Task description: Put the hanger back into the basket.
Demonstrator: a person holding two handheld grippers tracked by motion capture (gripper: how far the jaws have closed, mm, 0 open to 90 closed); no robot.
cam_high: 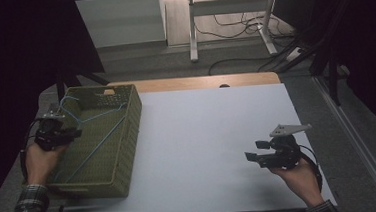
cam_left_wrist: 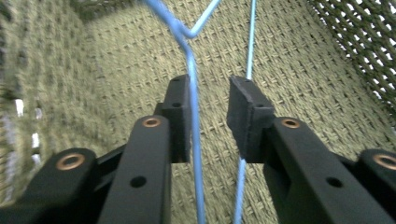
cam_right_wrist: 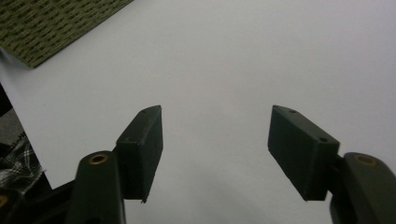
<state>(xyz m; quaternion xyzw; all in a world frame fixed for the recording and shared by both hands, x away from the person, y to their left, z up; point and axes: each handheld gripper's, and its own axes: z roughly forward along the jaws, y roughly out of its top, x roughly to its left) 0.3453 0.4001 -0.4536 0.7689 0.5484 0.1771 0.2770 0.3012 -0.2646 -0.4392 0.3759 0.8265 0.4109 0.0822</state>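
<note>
Overhead, left tongs (cam_high: 70, 134) gape around the blue hanger (cam_high: 97, 127) inside the green basket (cam_high: 128, 140); right tongs (cam_high: 254, 151) hang wide over bare table (cam_high: 203, 135).

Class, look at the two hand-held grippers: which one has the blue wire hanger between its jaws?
The left hand-held gripper, over the green woven basket, has the blue hanger between its jaws; the right one hovers open over the white tabletop.

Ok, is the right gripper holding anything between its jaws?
No, in the right gripper view the right gripper has its jaws spread apart with nothing between them, just the bare white table surface behind.
</note>
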